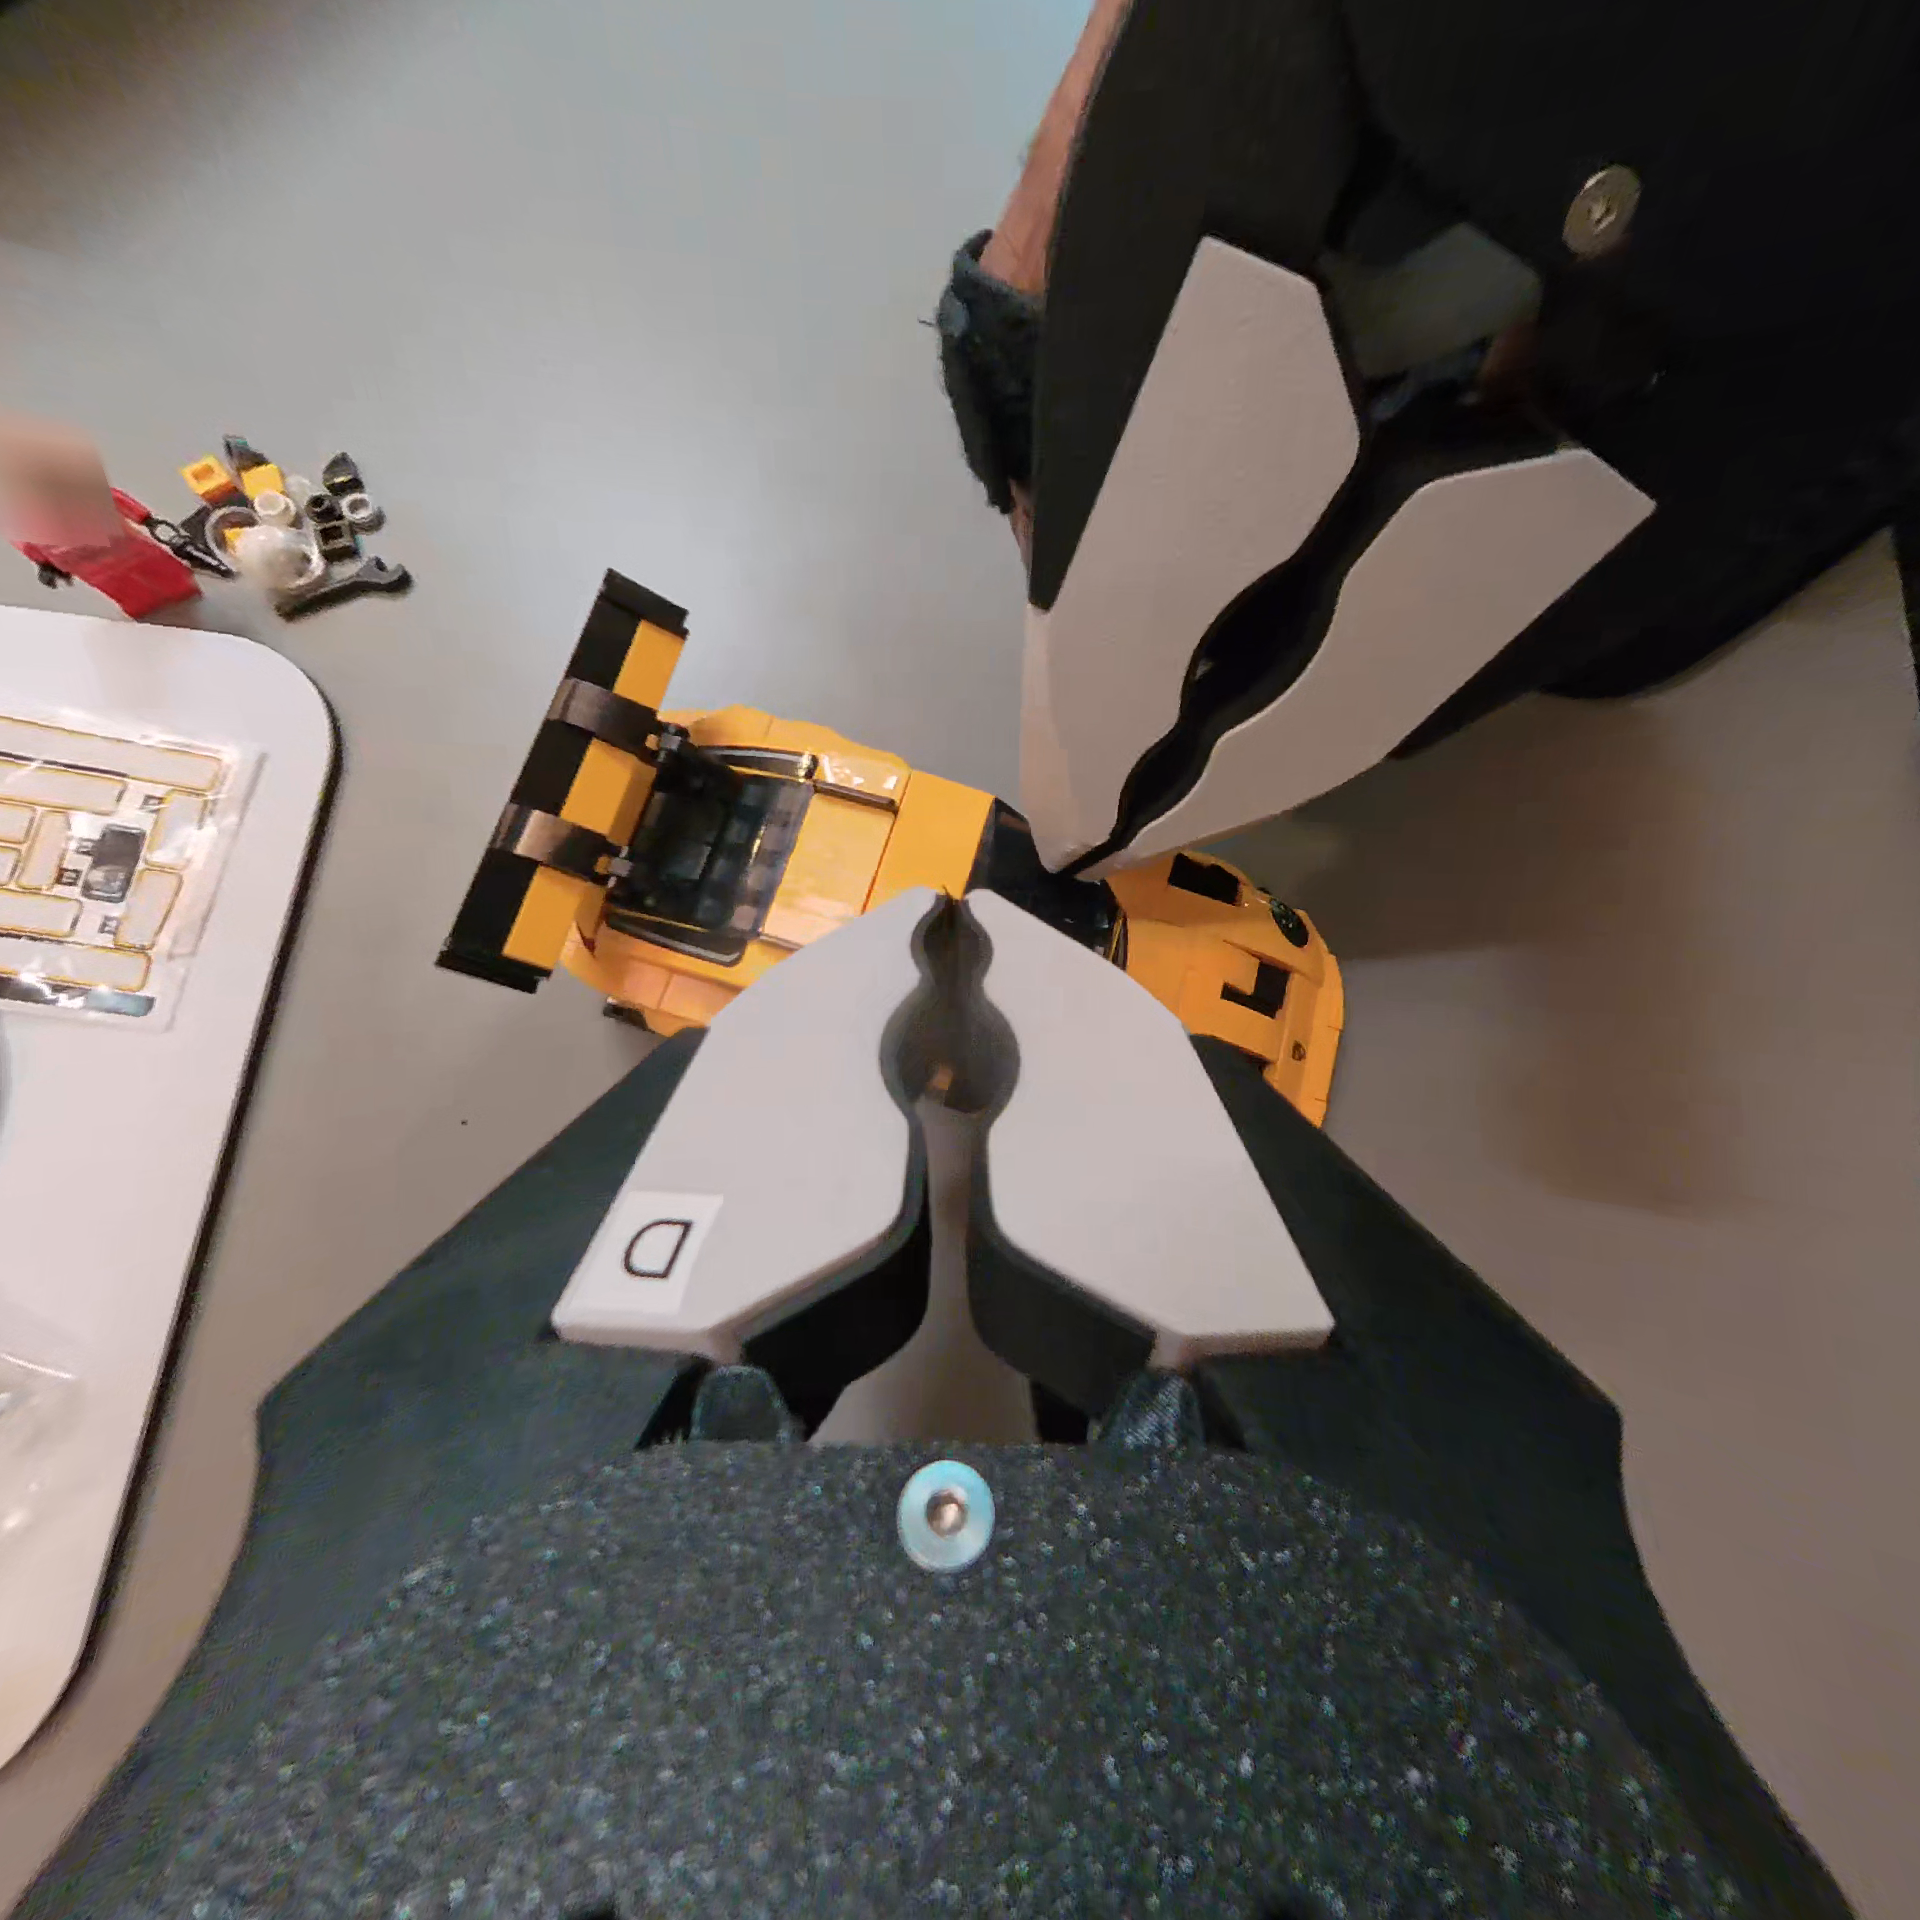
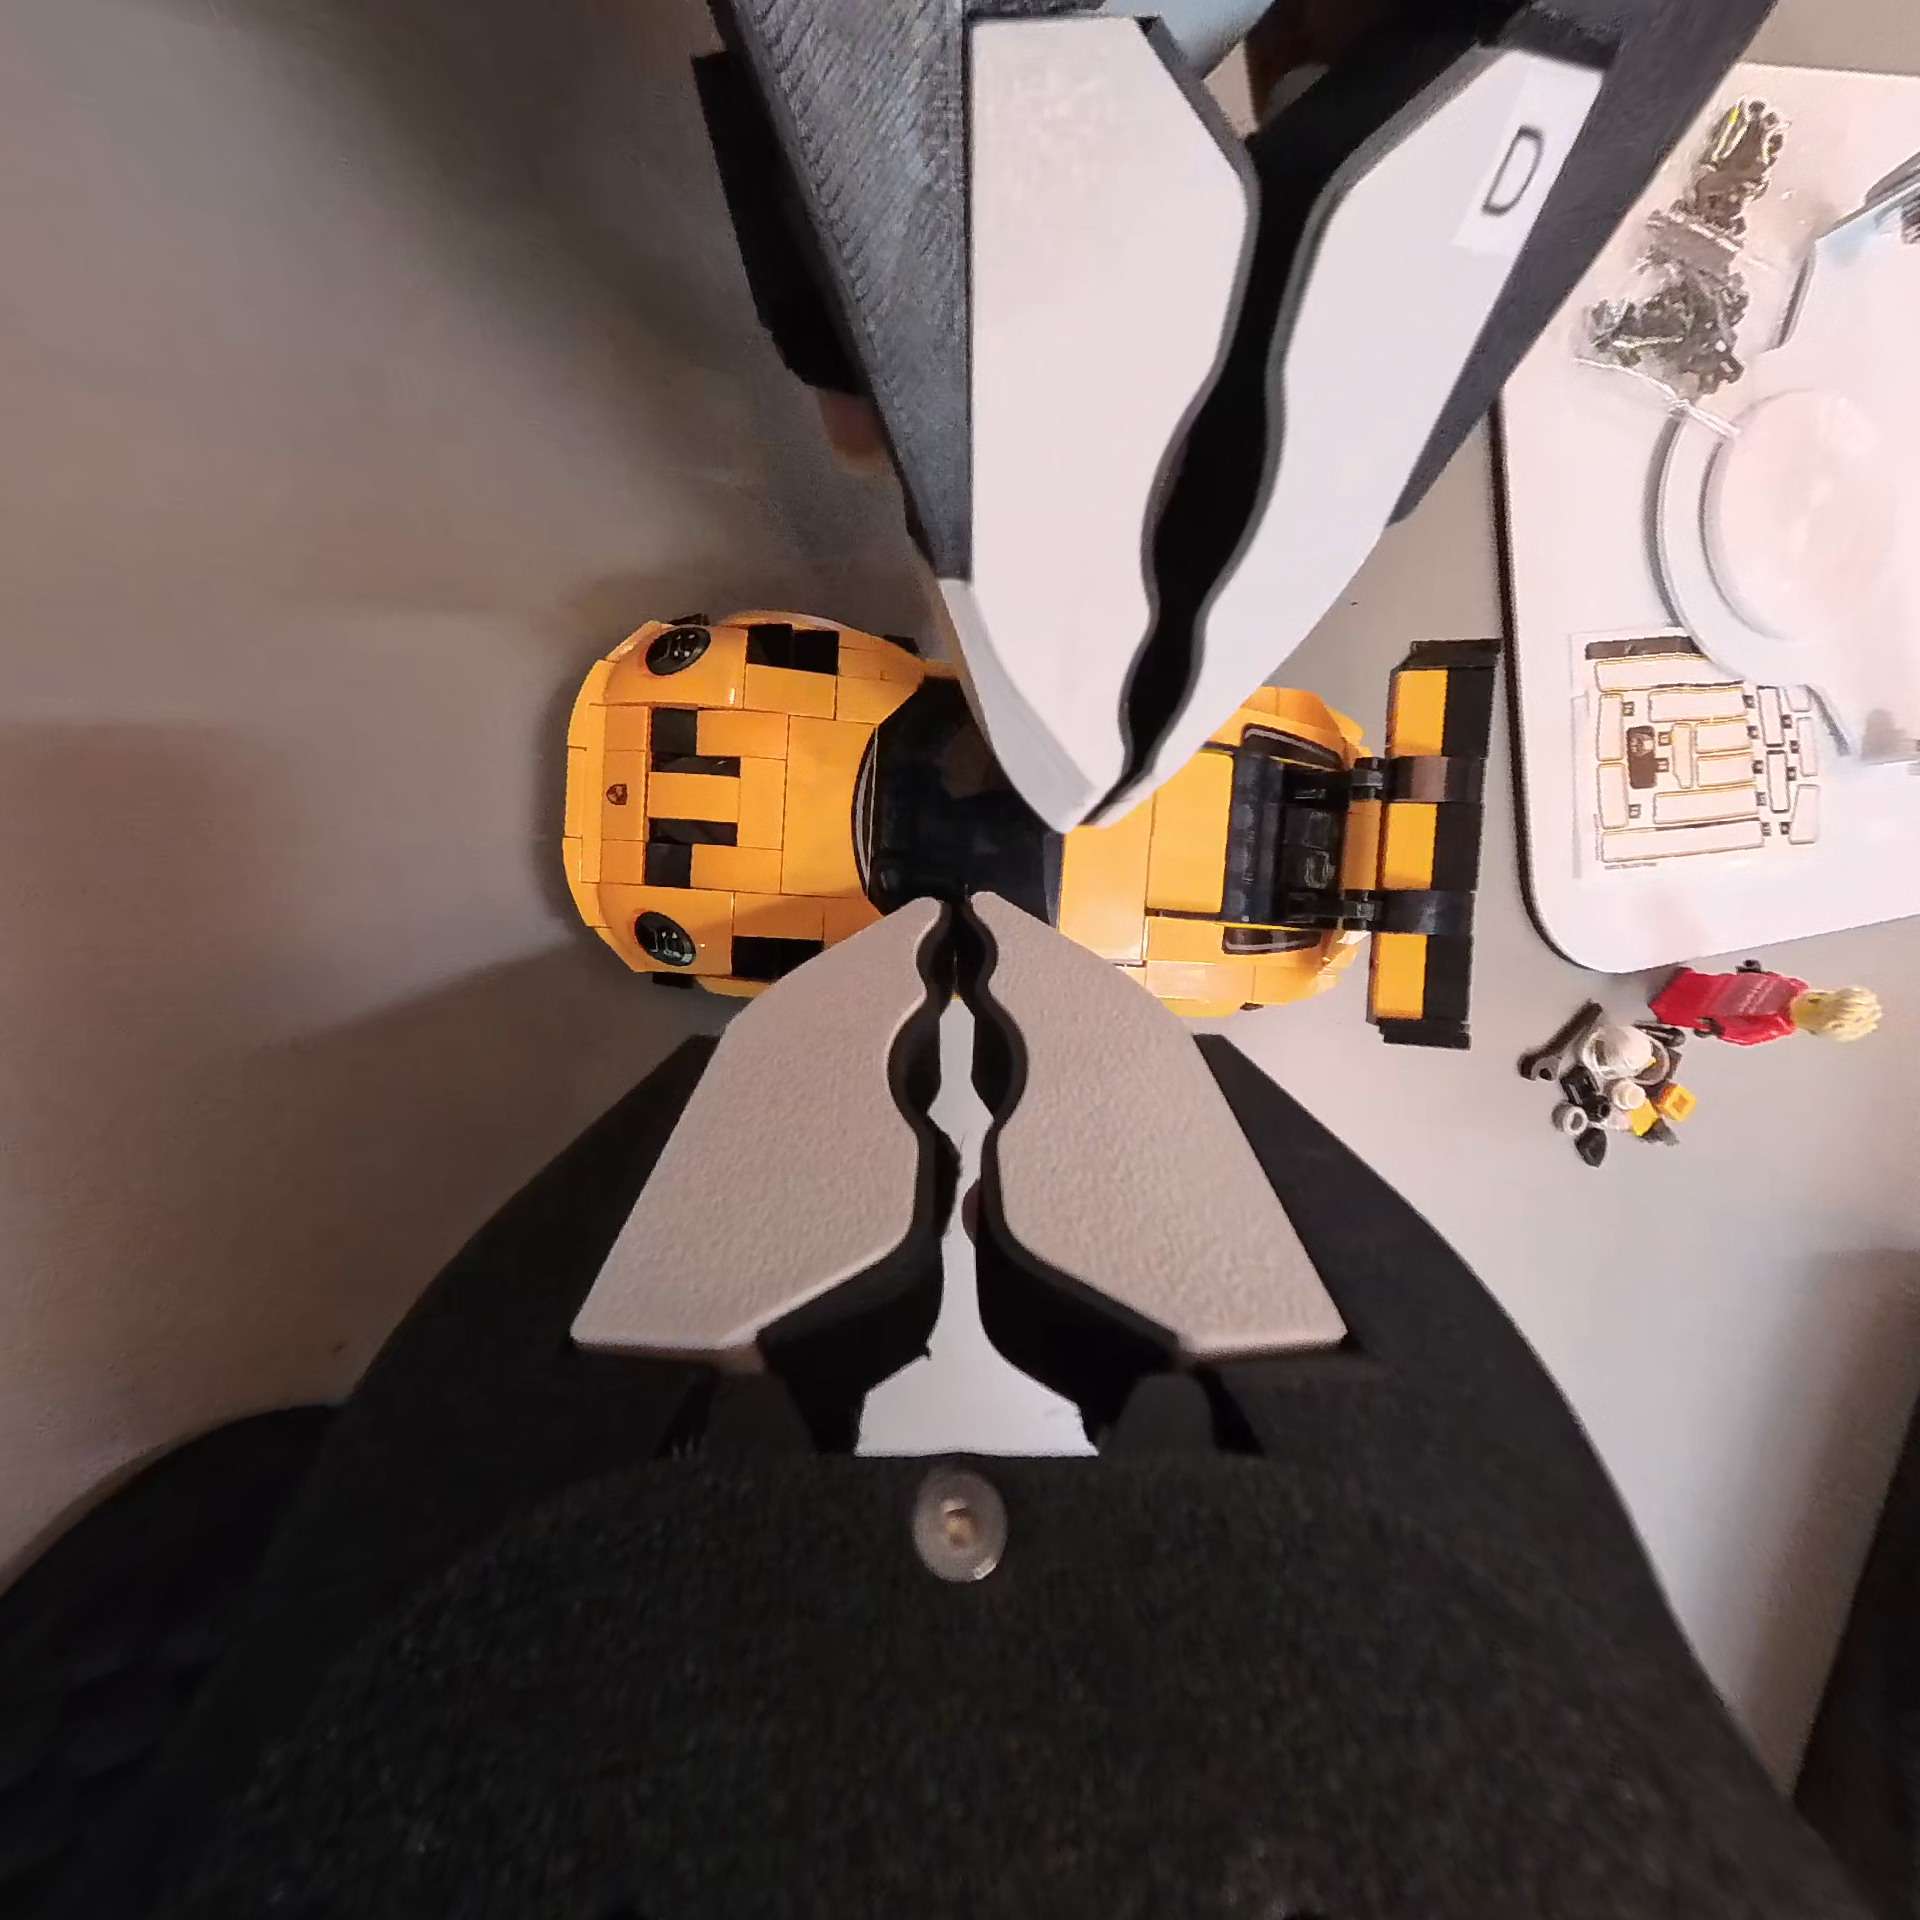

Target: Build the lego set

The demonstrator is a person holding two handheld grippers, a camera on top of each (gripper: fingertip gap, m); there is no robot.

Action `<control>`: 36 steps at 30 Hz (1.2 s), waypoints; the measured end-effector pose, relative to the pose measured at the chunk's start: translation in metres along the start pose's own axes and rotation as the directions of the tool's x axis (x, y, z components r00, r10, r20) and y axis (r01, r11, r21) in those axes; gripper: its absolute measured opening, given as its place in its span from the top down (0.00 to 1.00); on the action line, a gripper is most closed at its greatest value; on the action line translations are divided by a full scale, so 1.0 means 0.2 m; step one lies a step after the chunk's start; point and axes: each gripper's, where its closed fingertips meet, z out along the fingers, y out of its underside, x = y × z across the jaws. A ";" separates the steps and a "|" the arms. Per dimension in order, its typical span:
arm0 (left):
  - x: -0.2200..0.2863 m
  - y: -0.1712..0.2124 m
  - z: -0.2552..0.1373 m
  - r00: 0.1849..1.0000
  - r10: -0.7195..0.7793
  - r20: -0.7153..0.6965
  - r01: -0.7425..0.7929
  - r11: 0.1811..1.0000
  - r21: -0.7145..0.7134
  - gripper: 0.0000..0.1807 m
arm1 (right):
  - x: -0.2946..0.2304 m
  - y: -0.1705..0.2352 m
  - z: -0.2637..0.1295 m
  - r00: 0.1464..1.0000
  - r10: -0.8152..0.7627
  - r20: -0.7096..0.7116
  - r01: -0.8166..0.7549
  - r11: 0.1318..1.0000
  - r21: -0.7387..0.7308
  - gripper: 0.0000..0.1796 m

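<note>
A yellow and black lego car (image 1: 831, 862) with a rear wing lies on the grey table. It also shows in the right wrist view (image 2: 727, 790). My left gripper (image 1: 951, 899) is shut, with its tips over the edge of the car's roof by the dark windscreen. Nothing shows between its pads. It enters the right wrist view from the top (image 2: 1086, 821). My right gripper (image 2: 956, 912) is shut too, with its tips at the windscreen's near edge and nothing seen in it. It enters the left wrist view from the upper right (image 1: 1086, 860). The two tips stand close together over the cockpit.
A white tray (image 1: 260, 831) (image 2: 1548, 727) with a sticker sheet (image 1: 94, 862) (image 2: 1704, 779) lies beyond the car's wing. Several small loose pieces (image 1: 301, 520) (image 2: 1610, 1081) and a red minifigure (image 1: 125, 566) (image 2: 1735, 1003) lie beside it. A bag of small parts (image 2: 1683, 249) sits on the tray. The grippers are tip to tip, or close to it. Left tips and right tips are each some 20 centimetres from the red minifigure (image 2: 1735, 1003).
</note>
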 end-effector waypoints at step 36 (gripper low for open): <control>-0.01 0.02 0.03 0.997 0.043 -0.061 -0.042 0.999 0.014 0.99 | 0.06 0.00 0.04 0.999 -0.040 -0.009 0.039 0.996 -0.076 1.00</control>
